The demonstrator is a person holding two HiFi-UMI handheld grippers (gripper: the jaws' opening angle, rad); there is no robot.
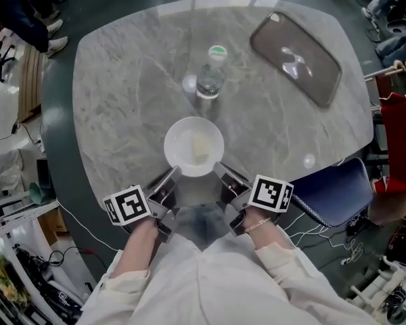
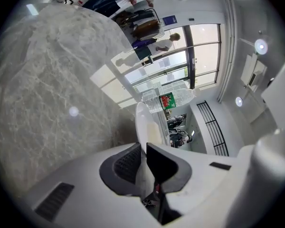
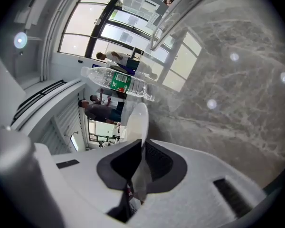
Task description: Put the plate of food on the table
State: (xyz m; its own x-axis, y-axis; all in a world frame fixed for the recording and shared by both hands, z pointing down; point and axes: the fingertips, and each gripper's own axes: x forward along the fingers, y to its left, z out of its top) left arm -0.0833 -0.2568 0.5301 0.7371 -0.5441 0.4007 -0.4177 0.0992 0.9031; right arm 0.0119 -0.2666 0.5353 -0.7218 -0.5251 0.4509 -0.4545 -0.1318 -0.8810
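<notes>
A round white plate point(image 1: 193, 145) holding a pale piece of food sits at the near middle of the grey marble table point(image 1: 122, 93). My left gripper point(image 1: 174, 175) is shut on the plate's near left rim, and my right gripper point(image 1: 218, 170) is shut on its near right rim. In the left gripper view the white plate rim point(image 2: 143, 122) runs edge-on between the dark pads point(image 2: 128, 164) of my left gripper point(image 2: 143, 148). The right gripper view shows the plate rim point(image 3: 137, 120) clamped the same way in my right gripper point(image 3: 142, 146).
A clear water bottle point(image 1: 210, 78) with a green cap stands just beyond the plate. A dark oblong tray point(image 1: 296, 57) lies at the table's far right. A blue chair point(image 1: 335, 192) stands at the near right. Cables and clutter cover the floor around the table.
</notes>
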